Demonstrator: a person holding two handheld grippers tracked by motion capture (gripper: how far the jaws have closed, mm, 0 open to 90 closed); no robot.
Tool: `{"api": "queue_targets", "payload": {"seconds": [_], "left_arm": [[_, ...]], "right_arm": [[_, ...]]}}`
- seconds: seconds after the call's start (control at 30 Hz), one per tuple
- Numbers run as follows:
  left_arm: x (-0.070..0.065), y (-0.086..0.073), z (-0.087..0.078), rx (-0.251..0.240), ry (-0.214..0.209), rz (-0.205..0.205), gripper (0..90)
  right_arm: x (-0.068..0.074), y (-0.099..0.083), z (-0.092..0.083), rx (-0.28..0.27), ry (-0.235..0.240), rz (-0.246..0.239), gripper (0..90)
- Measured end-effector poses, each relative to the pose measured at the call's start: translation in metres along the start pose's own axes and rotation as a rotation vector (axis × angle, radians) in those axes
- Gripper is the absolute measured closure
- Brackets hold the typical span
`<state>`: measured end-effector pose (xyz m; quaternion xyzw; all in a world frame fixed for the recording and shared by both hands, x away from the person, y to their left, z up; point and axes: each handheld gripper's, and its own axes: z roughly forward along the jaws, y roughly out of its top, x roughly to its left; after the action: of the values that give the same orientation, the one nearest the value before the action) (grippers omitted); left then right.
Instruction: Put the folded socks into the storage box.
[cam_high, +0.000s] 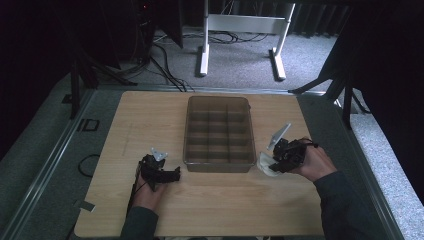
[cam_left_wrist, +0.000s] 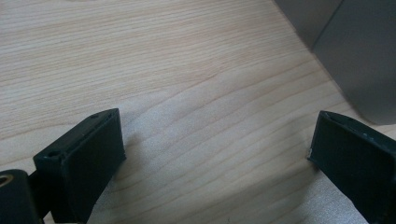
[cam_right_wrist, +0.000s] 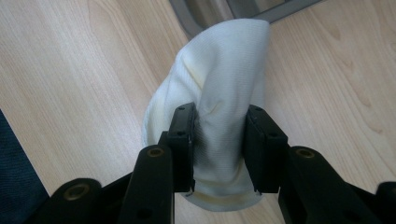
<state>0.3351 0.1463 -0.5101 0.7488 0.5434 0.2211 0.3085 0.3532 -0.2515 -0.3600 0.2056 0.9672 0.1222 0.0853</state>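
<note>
A rolled white cloth bundle (cam_right_wrist: 224, 88), like a folded sock, hangs above the wooden table between the black jaws of my right gripper (cam_right_wrist: 220, 144), which are shut on its middle. In the high view the same white cloth (cam_high: 265, 164) shows at the tip of my right gripper (cam_high: 280, 157), just off the front right corner of the grey divided box (cam_high: 218, 131). My left gripper (cam_high: 172, 174) rests low over the table near the box's front left corner. Its jaws stand wide apart in the left gripper view (cam_left_wrist: 217, 144), with bare wood between them.
The grey box has several small compartments and sits mid-table. Its wall (cam_left_wrist: 359, 51) rises at the upper right of the left gripper view. Beyond the far table edge (cam_high: 210, 91) lie carpet, cables and a white stand (cam_high: 240, 30).
</note>
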Motion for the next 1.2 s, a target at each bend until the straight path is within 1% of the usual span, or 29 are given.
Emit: {"api": "queue_targets", "payload": {"seconds": [0.23, 0.33, 0.5, 0.67, 0.97, 1.1, 1.2], "left_arm": [[0.0, 0.0, 0.0, 0.0, 0.0, 0.0, 3.2], [0.0, 0.0, 0.0, 0.0, 0.0, 0.001, 3.2], [0.0, 0.0, 0.0, 0.001, 0.0, 0.0, 3.2], [0.0, 0.0, 0.0, 0.001, 0.0, 0.001, 3.2], [0.0, 0.0, 0.0, 0.0, 0.0, 0.001, 3.2], [0.0, 0.0, 0.0, 0.0, 0.0, 0.0, 3.2], [0.0, 0.0, 0.0, 0.0, 0.0, 0.0, 3.2]], "right_arm": [[-0.001, 0.004, -0.005, -0.005, -0.003, -0.005, 66.2], [-0.002, 0.006, -0.009, -0.016, -0.01, -0.017, 66.2], [-0.002, 0.009, -0.011, -0.018, -0.013, -0.018, 66.2], [-0.002, 0.015, -0.015, -0.028, -0.019, -0.032, 66.2], [-0.001, 0.023, -0.018, -0.034, -0.022, -0.045, 66.2], [0.0, 0.028, -0.019, -0.029, -0.022, -0.069, 66.2], [0.0, 0.03, -0.018, -0.03, -0.02, -0.071, 66.2]]}}
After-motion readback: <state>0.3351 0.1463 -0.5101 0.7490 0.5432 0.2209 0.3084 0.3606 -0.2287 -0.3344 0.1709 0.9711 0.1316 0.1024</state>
